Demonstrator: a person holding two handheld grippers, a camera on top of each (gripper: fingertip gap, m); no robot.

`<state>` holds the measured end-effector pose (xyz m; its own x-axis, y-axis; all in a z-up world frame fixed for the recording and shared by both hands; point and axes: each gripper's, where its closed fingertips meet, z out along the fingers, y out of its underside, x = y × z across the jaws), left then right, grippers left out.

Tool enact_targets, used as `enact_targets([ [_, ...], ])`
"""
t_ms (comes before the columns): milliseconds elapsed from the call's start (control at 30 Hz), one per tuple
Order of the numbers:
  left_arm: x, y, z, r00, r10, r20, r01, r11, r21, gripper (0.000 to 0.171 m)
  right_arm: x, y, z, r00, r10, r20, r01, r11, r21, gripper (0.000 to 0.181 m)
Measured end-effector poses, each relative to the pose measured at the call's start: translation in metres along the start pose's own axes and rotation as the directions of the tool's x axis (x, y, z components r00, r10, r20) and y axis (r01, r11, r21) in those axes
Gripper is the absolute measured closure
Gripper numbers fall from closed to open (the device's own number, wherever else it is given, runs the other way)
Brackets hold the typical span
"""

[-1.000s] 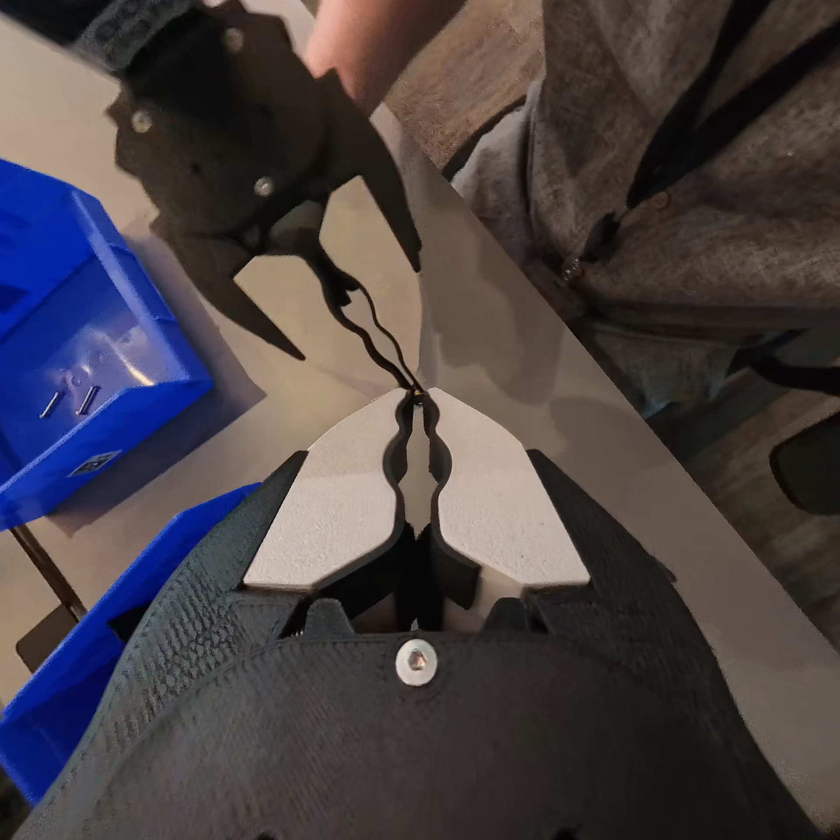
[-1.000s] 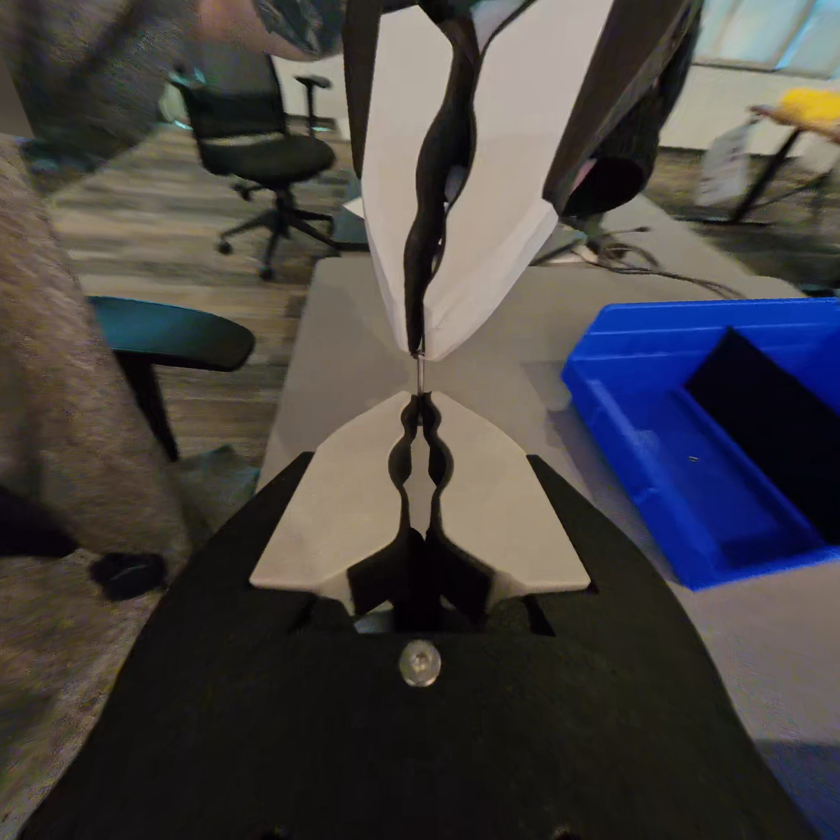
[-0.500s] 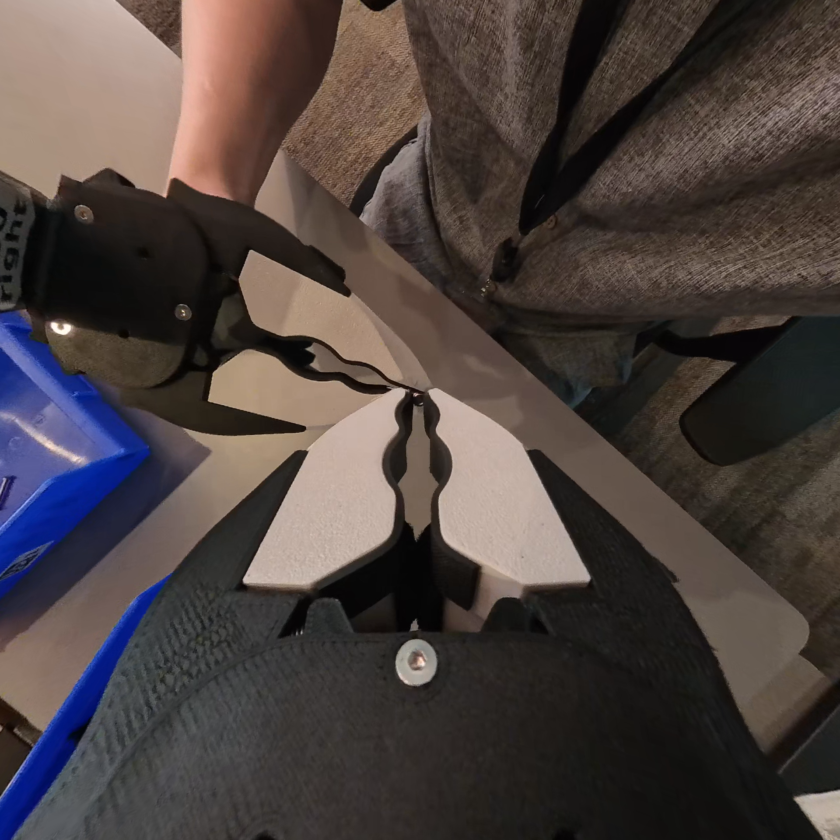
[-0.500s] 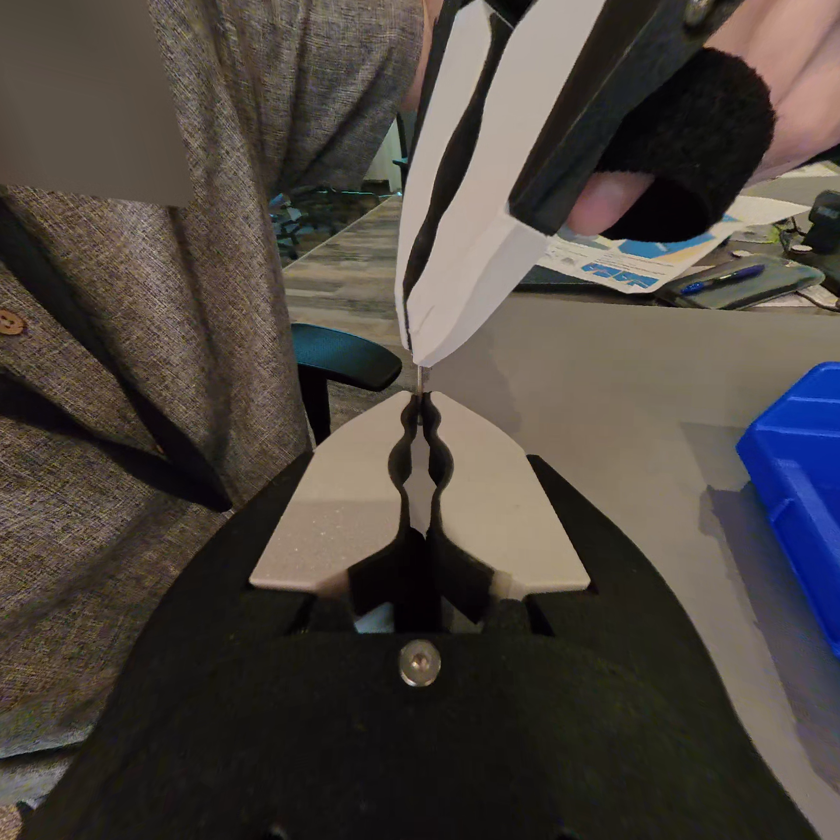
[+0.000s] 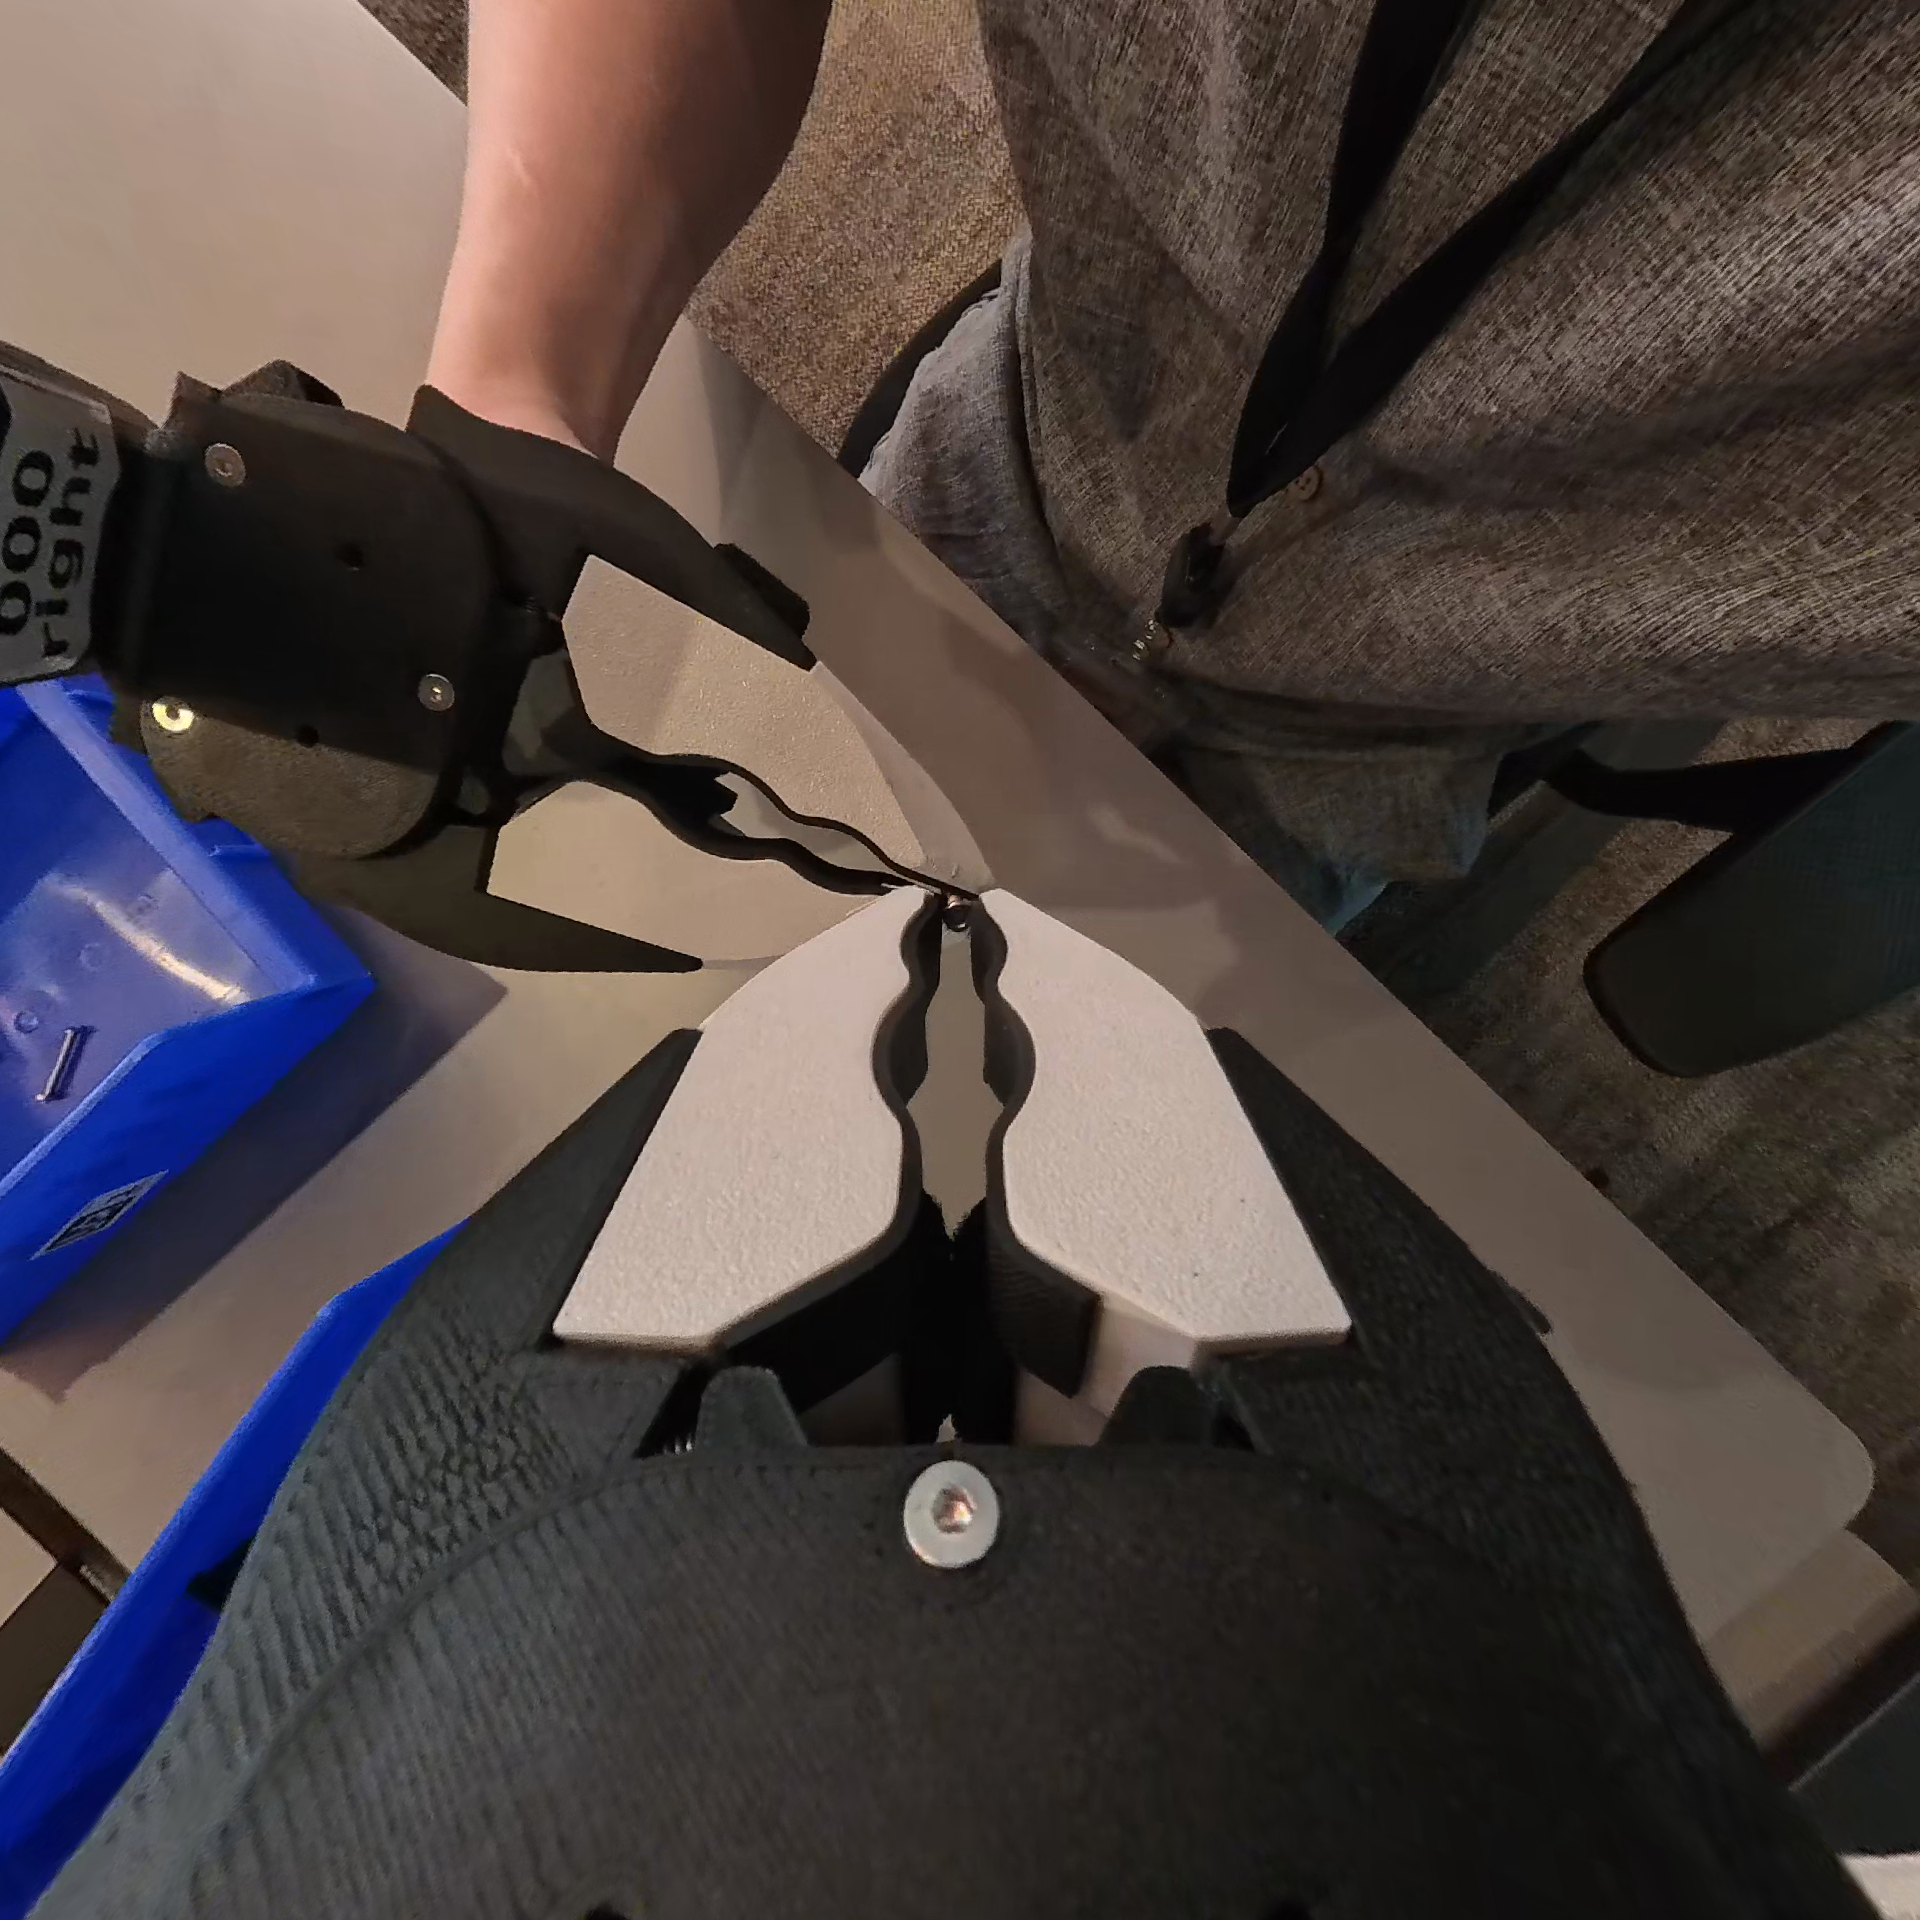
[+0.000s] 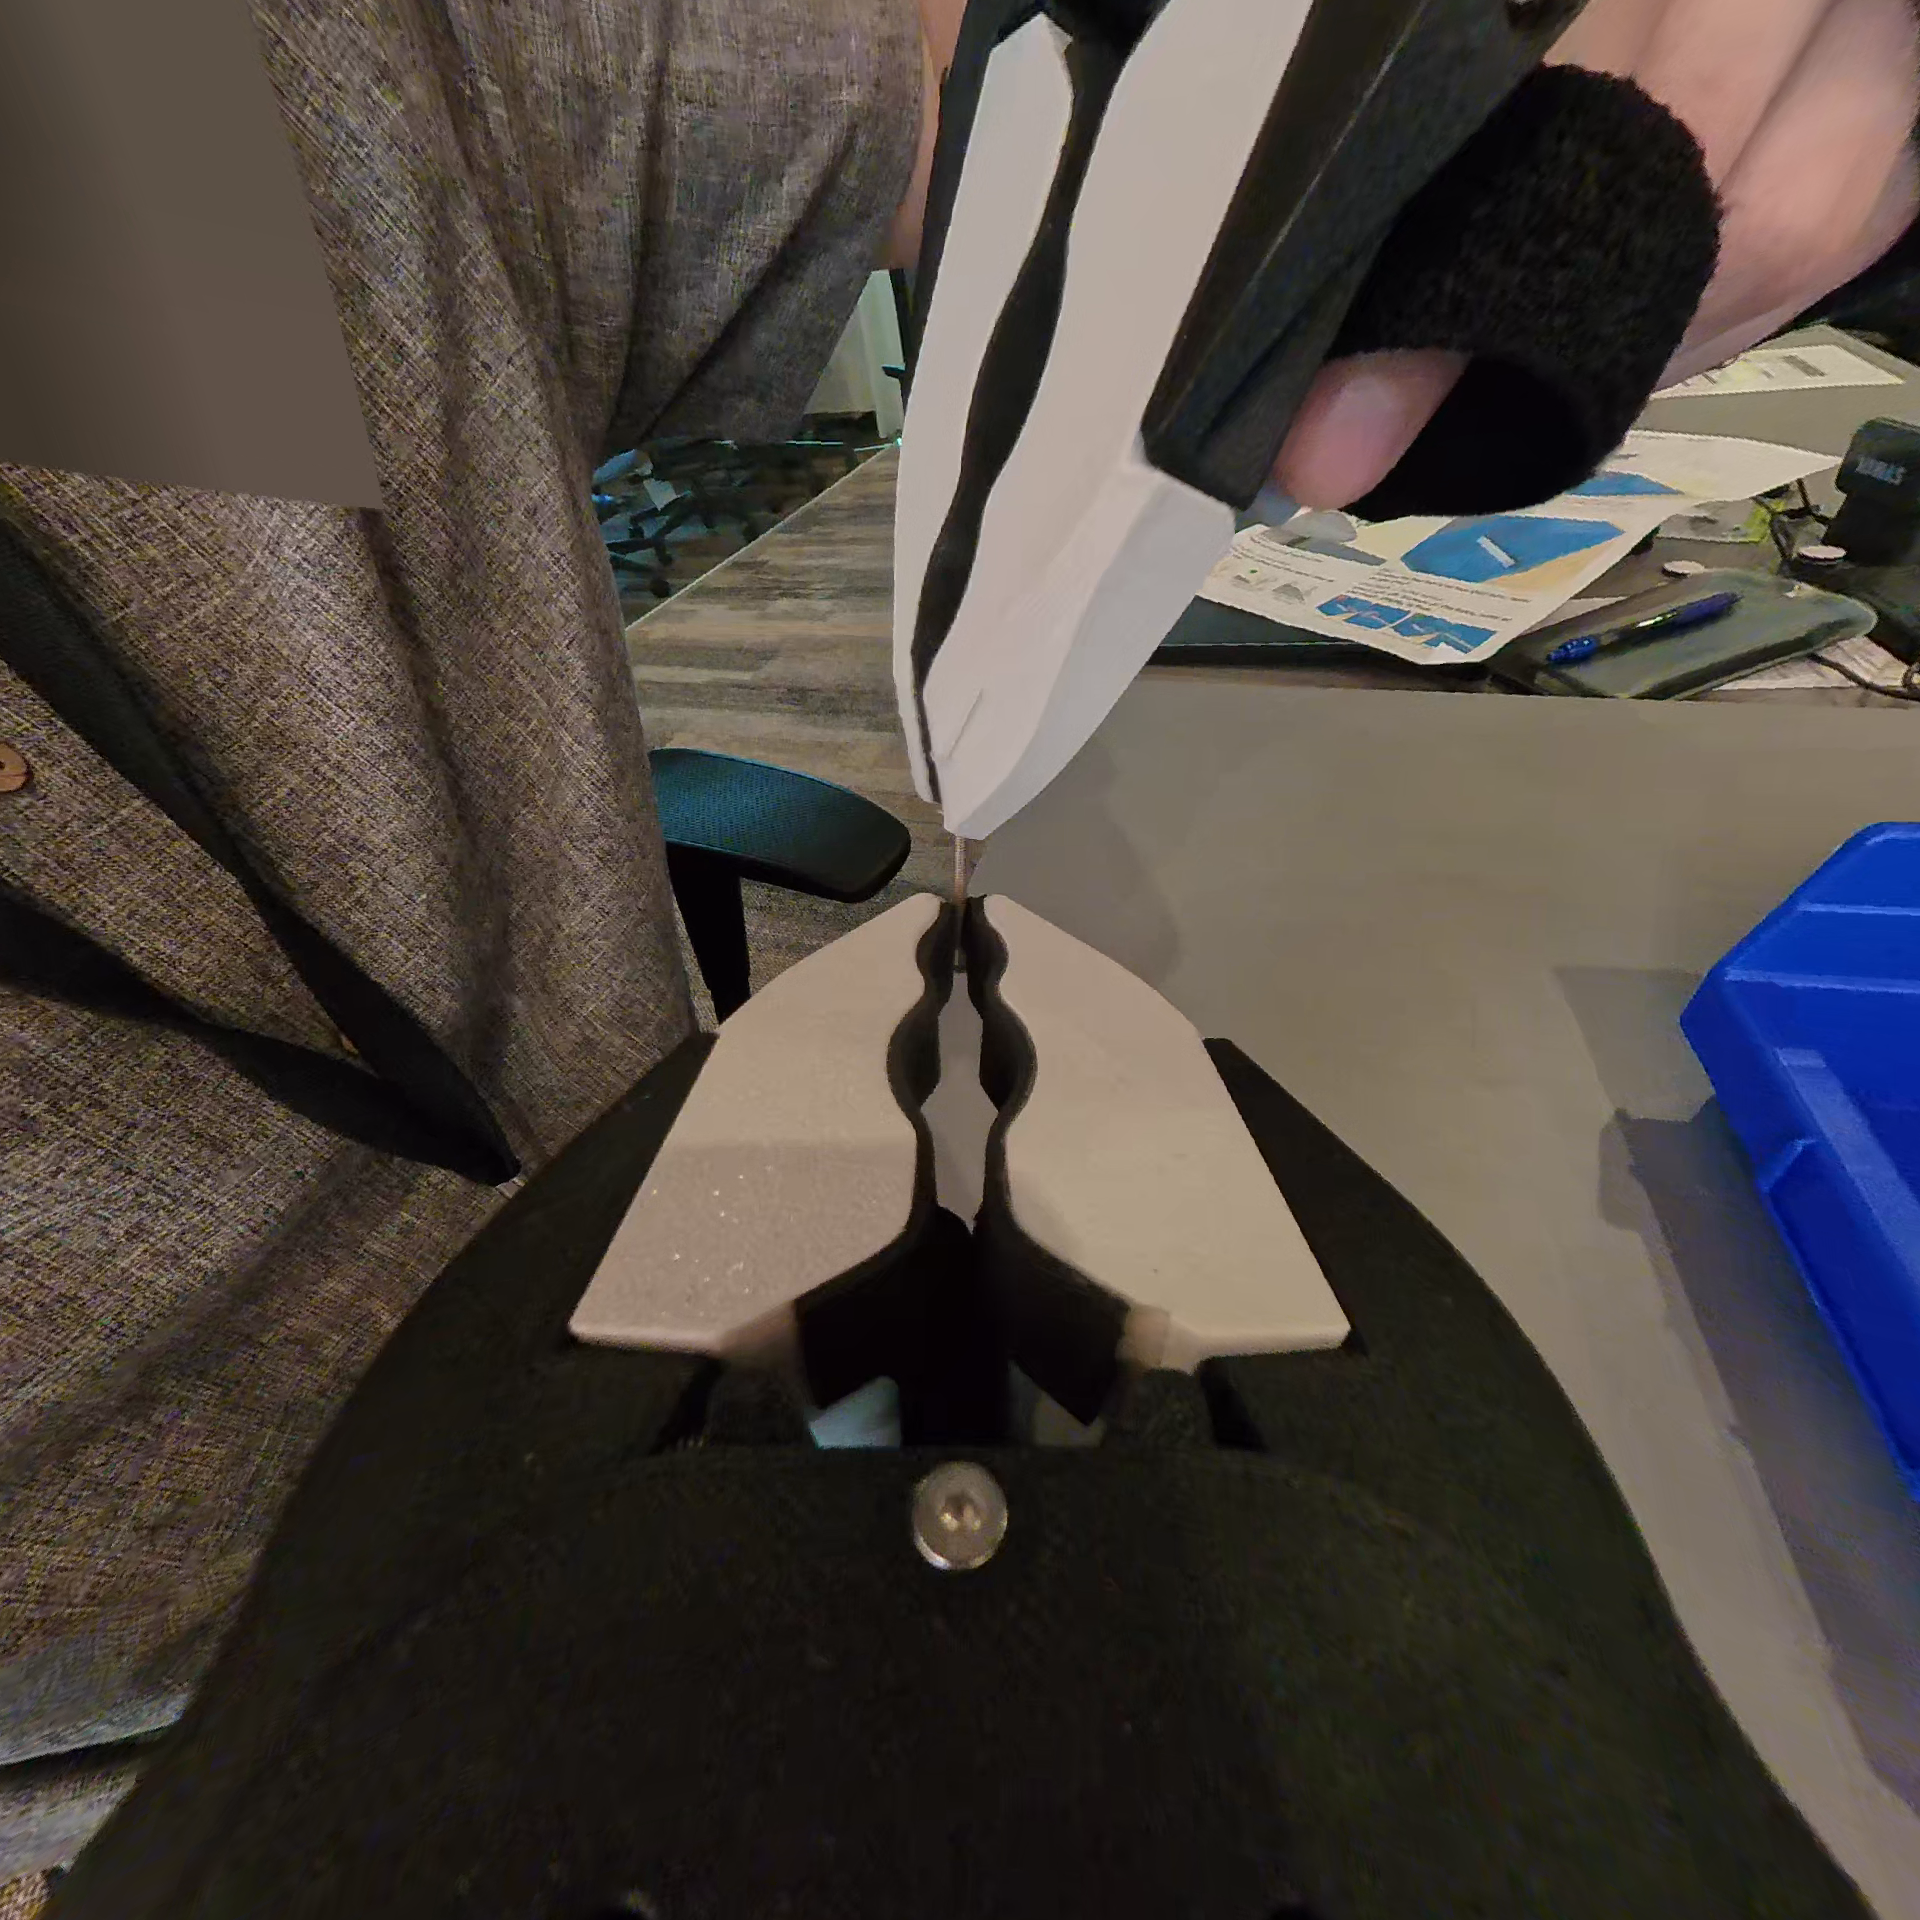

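Your left gripper (image 5: 954, 914) and right gripper (image 6: 958, 914) are both clenching what is probably one thin metal pin (image 6: 957, 868), tip to tip, above the grey table (image 6: 1403, 831); blue bin (image 6: 1829, 1049) nearby.

The left gripper (image 5: 954, 914) is built of coarse, ridged black plastic with matt, finely grained pale grey finger plates (image 5: 790, 1143) and a bright metal hex screw (image 5: 951, 1519). The right gripper (image 6: 961, 914) is made of the same matt black plastic and grainy pale plates. A thin, dull metal pin (image 6: 960, 871) is pinched between both tips. The grey table top (image 6: 1403, 883) is smooth with a satin sheen. The blue plastic bin (image 5: 156, 997) is glossy. The person's grey garment (image 6: 312, 831) is a rough woven cloth.
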<state>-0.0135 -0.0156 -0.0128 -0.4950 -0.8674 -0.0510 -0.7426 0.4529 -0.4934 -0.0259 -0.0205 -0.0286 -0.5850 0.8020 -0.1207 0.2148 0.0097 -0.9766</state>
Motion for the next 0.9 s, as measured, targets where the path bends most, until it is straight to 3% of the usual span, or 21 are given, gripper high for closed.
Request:
enact_targets([
  [133,-0.003,0.001,0.001,0.999,-0.033,0.019,0.033,0.999,0.001,0.152,0.003,-0.005,-0.002,1.0,0.0,-0.021,0.0,1.0,0.02,0.18],
  [267,-0.005,-0.001,-0.003,0.998,-0.057,0.03,0.056,0.998,0.032,0.148,0.007,-0.003,-0.002,0.999,-0.001,-0.047,0.002,1.0,0.003,0.18],
  [400,-0.017,-0.001,-0.019,0.983,-0.138,0.122,0.13,0.989,0.072,0.14,0.017,-0.001,-0.007,0.992,0.011,-0.127,-0.01,1.0,0.005,0.18],
  [500,-0.037,0.014,-0.032,0.899,-0.294,0.323,0.285,0.956,0.077,0.143,0.033,-0.004,-0.018,0.96,0.028,-0.279,-0.027,1.0,0.009,0.179],
  [533,-0.048,0.025,-0.04,0.824,-0.344,0.45,0.352,0.934,0.068,0.145,0.039,-0.003,-0.023,0.938,0.035,-0.345,-0.039,0.999,-0.005,0.179],
  [600,-0.051,0.037,-0.048,0.71,-0.438,0.552,0.46,0.881,0.107,0.148,0.051,0.005,-0.029,0.884,0.035,-0.466,-0.074,0.995,-0.066,0.18],
  [700,-0.038,0.045,-0.037,0.671,-0.545,0.503,0.577,0.81,0.109,0.15,0.059,0.013,-0.031,0.826,0.024,-0.563,-0.121,0.983,-0.136,0.18],
  [900,-0.032,0.05,-0.021,0.655,-0.663,0.361,0.672,0.731,0.123,0.148,0.055,0.01,-0.022,0.806,-0.073,-0.587,-0.083,0.968,-0.235,0.179],
])
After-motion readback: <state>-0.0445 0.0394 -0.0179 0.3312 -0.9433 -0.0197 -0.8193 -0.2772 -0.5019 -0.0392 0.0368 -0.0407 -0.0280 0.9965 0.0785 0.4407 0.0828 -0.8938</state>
